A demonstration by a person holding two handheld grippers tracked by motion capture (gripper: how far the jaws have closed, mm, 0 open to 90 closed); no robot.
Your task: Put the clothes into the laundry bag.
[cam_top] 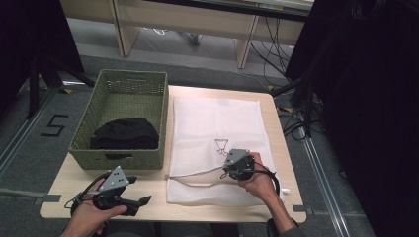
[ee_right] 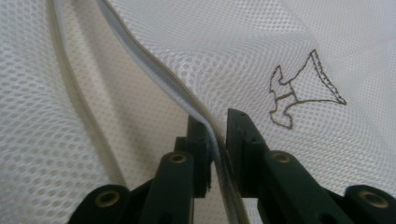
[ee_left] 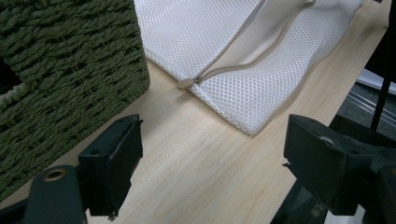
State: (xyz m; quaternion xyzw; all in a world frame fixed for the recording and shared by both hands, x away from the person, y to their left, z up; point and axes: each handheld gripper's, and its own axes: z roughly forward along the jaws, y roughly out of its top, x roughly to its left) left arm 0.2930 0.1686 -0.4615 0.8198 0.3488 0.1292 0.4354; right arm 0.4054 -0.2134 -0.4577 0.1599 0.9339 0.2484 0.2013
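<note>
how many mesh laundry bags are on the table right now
1. A white mesh laundry bag with a beige zipper lies flat on the wooden table, right of the green woven basket. The right gripper pinches its open zipper edge. More could be hidden inside the basket.

white mesh laundry bag point(cam_top: 217, 143) | flat on table | zipper open

a black "5" is marked on the floor point(cam_top: 29, 129) left of the table point(cam_top: 276, 210).

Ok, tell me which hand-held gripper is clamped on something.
The right hand-held gripper: its jaws are pinched on the zipper edge of the white mesh laundry bag. The left hand-held gripper hangs open over bare table, holding nothing.
</note>
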